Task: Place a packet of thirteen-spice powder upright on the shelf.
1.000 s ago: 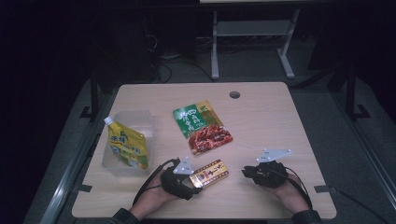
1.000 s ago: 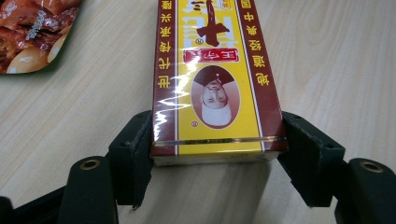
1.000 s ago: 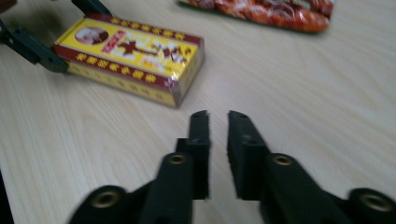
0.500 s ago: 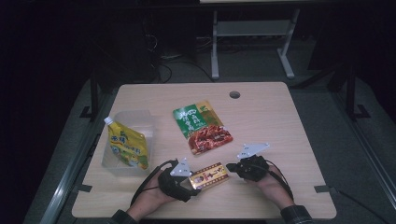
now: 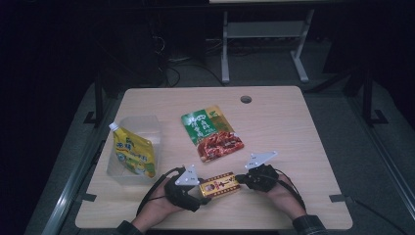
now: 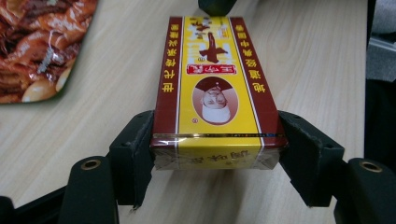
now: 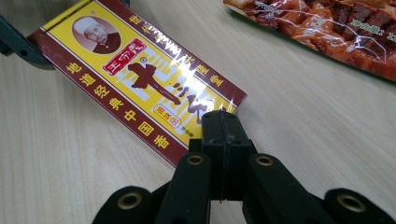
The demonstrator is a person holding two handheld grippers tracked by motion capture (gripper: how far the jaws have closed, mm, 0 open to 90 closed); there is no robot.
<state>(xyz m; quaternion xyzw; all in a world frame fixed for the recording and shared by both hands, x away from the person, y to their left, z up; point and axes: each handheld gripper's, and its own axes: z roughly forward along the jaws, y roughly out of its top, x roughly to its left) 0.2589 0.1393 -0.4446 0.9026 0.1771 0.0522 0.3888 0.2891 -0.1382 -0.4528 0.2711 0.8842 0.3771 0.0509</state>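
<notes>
We've got the left gripper (image 6: 217, 154) squeezing the near end of the yellow and red box (image 6: 217, 88), one jaw on each side. The box lies flat on the table (image 5: 293, 127), near our edge, btw the two hands.

The right gripper (image 7: 223, 135) has its jaws pressed flat together w/ nothing btw them. Its tip sits right at the other end of the box, touching it or just beside it; we can't tell which.

What could go wrong? If the closed tip pushes on that end, the box could twist or slide out of the left jaws, bc the wrap looks shiny and slippery. If the left jaws squeeze too hard, the thin card could dent. A hard push could also shove the box toward the red and green food pouch (image 5: 211, 133), which lies just behind it. The yellow pouch (image 5: 132, 152) in the clear tub (image 5: 142, 125) is far off to the left, so we think it's safe.
</notes>
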